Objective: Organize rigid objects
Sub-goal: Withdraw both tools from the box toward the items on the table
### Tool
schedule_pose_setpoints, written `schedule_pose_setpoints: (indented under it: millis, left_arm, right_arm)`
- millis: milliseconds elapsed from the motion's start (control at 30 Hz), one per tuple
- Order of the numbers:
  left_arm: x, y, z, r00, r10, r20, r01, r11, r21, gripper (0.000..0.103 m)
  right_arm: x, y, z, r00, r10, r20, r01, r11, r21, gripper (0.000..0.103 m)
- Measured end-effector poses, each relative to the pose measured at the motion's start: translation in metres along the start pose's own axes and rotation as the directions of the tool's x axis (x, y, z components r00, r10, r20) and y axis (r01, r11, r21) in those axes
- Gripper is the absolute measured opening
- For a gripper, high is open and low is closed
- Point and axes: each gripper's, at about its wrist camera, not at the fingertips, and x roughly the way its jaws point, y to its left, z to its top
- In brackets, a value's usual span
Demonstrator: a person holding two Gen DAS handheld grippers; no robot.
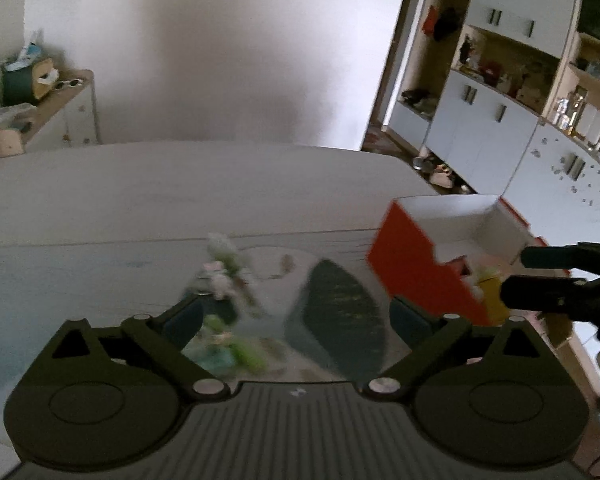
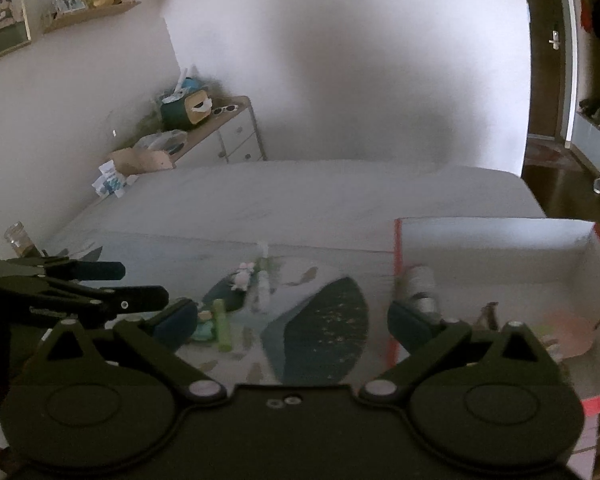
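Note:
An orange box with a white inside [image 1: 416,264] [image 2: 500,256] stands at the right on a patterned cloth. It holds a grey bottle [image 2: 420,288], a pink round thing [image 2: 568,332] and a yellow thing [image 1: 492,296]. Small toys lie on the cloth: a white and pink figure [image 1: 220,272] [image 2: 244,276] and green pieces [image 1: 240,348] [image 2: 222,324]. My left gripper [image 1: 296,320] is open and empty above the cloth; it also shows in the right wrist view [image 2: 140,284]. My right gripper [image 2: 292,318] is open and empty, its right finger at the box's left wall; it shows in the left wrist view [image 1: 516,276].
A dark leaf shape [image 1: 340,312] [image 2: 324,328] is printed on the cloth. A bed [image 2: 300,196] lies behind. A drawer unit with clutter [image 2: 220,128] stands at the back left, shelves and cabinets [image 1: 500,92] at the right. A small jar [image 2: 18,238] stands at the left.

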Motion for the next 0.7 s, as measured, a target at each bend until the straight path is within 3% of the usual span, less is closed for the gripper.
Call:
schedule_pose_setpoints:
  millis: [333, 533, 700]
  left_arm:
    - [0.016, 0.064, -0.02, 0.999, -0.015, -0.041, 0.014, 1.0, -0.012, 0.1]
    - [0.044, 0.088, -0.033, 0.997, 0.019, -0.079, -0.018, 1.0, 0.013, 0.1]
    - [0.064, 0.107, -0.037, 0.993, 0.038, -0.109, -0.039, 0.999, -0.007, 0.1]
  right_arm:
    - [0.038, 0.049, -0.006, 0.999, 0.019, -0.036, -0.021, 0.999, -0.042, 0.101]
    - [0.065, 0.069, -0.015, 0.994, 0.041, -0.097, -0.05, 0.995, -0.091, 0.098]
    - [0.092, 0.078, -0.023, 0.989, 0.006, -0.148, -0.025, 0.991, -0.13, 0.093]
